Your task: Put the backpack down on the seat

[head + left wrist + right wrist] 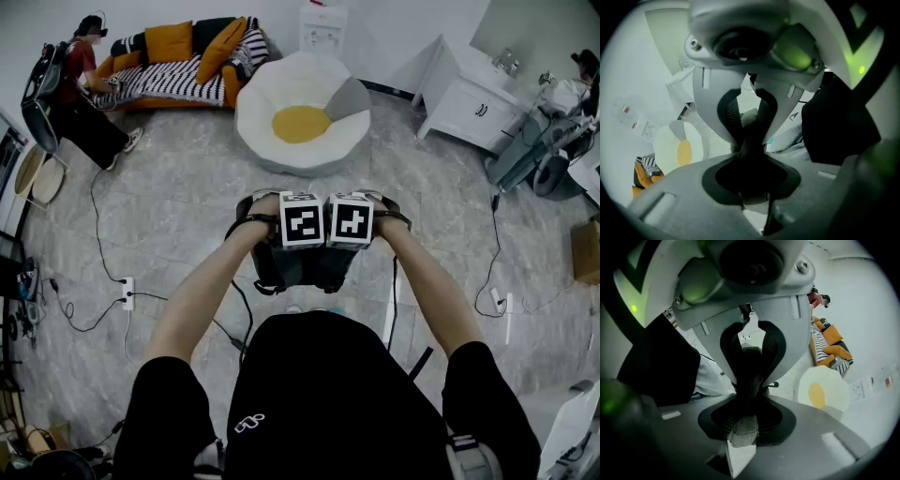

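The seat (272,103) sits on the floor (187,206). The sofa (230,86) stands behind it in the far left corner. The backpack (300,267) hangs before the seat.

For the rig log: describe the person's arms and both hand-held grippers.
The left hand-held gripper and right hand-held gripper each have a pale grey shell, black ribbed pads and a green light. Each carries a white cube with black square markers. The person wears a black short-sleeved top.
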